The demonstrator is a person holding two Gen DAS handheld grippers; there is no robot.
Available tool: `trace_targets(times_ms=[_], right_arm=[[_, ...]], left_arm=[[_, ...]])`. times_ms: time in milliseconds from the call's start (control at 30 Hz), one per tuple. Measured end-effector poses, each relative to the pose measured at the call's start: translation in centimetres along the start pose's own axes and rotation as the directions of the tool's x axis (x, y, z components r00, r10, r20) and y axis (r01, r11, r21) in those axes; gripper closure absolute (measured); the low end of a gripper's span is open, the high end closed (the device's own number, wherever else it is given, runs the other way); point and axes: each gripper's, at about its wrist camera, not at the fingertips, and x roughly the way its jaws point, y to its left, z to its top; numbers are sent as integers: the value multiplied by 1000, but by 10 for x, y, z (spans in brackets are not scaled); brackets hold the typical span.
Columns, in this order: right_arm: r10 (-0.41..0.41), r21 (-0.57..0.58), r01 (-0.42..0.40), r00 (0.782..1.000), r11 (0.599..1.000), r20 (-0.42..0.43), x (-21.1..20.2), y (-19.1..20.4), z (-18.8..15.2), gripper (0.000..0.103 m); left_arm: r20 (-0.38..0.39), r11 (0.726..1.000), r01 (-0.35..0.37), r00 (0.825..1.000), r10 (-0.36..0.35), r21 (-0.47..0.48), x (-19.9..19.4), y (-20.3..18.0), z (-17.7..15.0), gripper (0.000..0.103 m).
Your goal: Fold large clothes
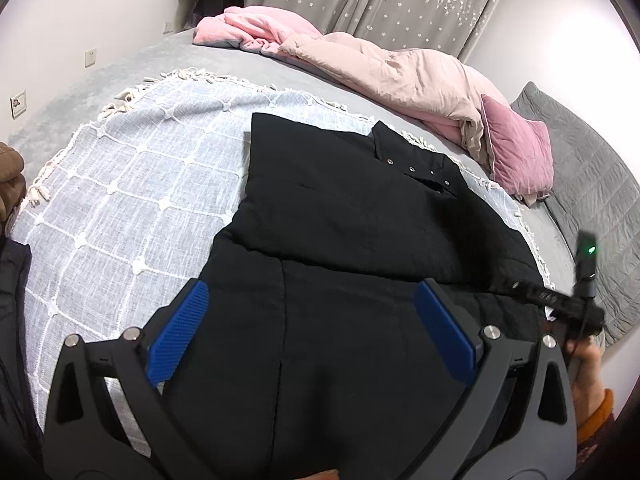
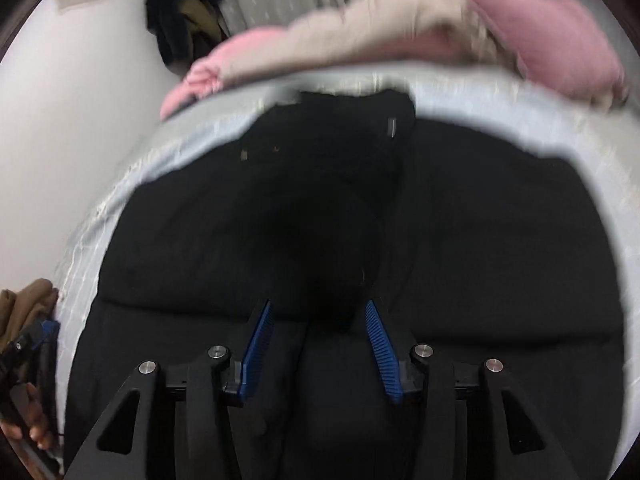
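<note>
The black coat [image 1: 360,240] lies flat on the pale checked throw [image 1: 120,200] over the grey bed [image 1: 80,120], collar with its snaps toward 1 o'clock in my left view, hem toward me. It is partly folded already, I judge: one side panel lies turned in over the body.

My left gripper [image 1: 316,336] hangs just above the near part of the coat, fingers spread wide, gripping nothing. My right gripper [image 2: 320,348] is also over the near cloth, its blue pads [image 2: 380,352] about half apart; a dark bulge of fabric sits between them at 12 o'clock, but I cannot tell whether they pinch it.

To do the next fold well, I should take the hem at two corners, level, catching every layer, then lift and carry it toward the collar without dragging the throw.

The right view is smeared by motion, so the seams and collar there are vague. The hem itself is hidden beneath my grippers. The pink quilt [image 1: 400,72] lies well apart at 12 o'clock.
</note>
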Motion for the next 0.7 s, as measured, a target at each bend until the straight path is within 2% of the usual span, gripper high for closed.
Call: trace_targets(times_ms=[133, 400, 533, 700], right_arm=[[55, 74, -53, 998, 996, -18, 3, -22, -4, 54], [24, 46, -26, 999, 999, 32, -34, -35, -2, 51], [11, 37, -12, 999, 999, 35, -58, -42, -15, 49], [7, 46, -9, 998, 999, 60, -100, -56, -34, 47]], left_arm=[[-13, 1000, -1, 1000, 1, 13, 3, -2, -2, 1], [-43, 997, -37, 998, 39, 64, 9, -10, -6, 1], [-70, 995, -57, 996, 63, 83, 9, -16, -5, 1], [-53, 992, -54, 997, 60, 113, -22, -28, -6, 1]])
